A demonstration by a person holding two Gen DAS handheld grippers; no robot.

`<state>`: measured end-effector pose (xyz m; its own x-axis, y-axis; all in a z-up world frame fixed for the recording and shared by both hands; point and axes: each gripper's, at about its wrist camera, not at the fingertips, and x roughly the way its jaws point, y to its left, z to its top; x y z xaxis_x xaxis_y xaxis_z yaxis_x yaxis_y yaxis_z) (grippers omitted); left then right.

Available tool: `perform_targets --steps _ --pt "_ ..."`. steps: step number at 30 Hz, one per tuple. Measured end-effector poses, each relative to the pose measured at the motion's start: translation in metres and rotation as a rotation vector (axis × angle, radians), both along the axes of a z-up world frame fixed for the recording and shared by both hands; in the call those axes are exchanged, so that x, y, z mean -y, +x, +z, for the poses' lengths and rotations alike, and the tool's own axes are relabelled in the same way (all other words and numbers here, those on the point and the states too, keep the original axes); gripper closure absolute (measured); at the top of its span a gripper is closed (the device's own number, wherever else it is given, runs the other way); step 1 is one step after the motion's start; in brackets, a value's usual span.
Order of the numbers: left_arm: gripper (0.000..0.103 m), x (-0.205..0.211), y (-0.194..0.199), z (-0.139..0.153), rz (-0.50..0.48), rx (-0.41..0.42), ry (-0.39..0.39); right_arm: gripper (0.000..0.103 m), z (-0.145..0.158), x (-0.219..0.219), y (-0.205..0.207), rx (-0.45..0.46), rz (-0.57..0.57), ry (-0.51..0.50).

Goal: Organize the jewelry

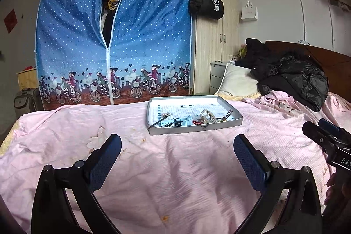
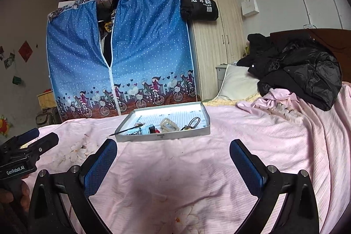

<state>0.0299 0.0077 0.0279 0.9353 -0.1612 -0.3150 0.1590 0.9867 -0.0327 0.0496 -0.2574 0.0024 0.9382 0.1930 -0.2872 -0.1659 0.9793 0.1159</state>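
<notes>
left gripper (image 1: 177,152): jaws wide apart, nothing between them, hovering over the pink bedsheet (image 1: 175,179), short of the tray.
right gripper (image 2: 173,157): same, jaws spread and empty, over the sheet; its side also shows at the right edge of the left wrist view.
tray (image 1: 228,122): shallow grey tray with a grid-printed floor, lying flat on the bed ahead of both grippers, well apart from the fingertips.
jewelry: all bunched along the tray's near wall. Left to right: thin dark hair stick (image 1: 158,122) with its tip poking over the near-left rim, pale blue clip (image 1: 186,120), small red piece (image 1: 196,122), cream claw clip (image 1: 207,116), dark hair ties (image 1: 227,115) on the right. Small bits between them are too small to tell.
step in hand: looks like the approach before the first pick, nothing sorted yet.
how to do it well: take an outer piece first; the stick is easiest since it overhangs the rim. Come in low over the near wall, close on one item only, lift straight up so neighbours don't drag along.
risk: pieces touch or overlap, so a wide grab may snag two. Soft sheet means the tray could tip or slide if a finger presses the rim.
around: blue dotted fabric wardrobe (image 1: 114,36) behind the bed, wooden wardrobe (image 1: 215,36) with a black bag (image 1: 206,3) hanging on it, white pillow (image 1: 238,80), black jackets (image 1: 291,76) piled at the far right.
in the way: nothing between grippers and tray, only wrinkled sheet.
</notes>
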Motion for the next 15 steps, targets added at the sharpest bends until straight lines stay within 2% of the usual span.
perform_targets --steps 3,7,15 --pt "0.003 -0.001 -0.002 -0.009 -0.002 -0.019 -0.007 0.0 -0.008 0.001 0.002 -0.055 0.023 0.033" --pt "0.003 0.001 -0.002 -0.019 -0.012 -0.039 -0.006 0.0 -0.015 0.0 0.003 -0.08 -0.004 0.016" --pt "0.003 -0.01 0.001 -0.027 0.007 -0.084 -0.046 0.0 -0.017 -0.001 0.0 -0.075 -0.031 -0.005"
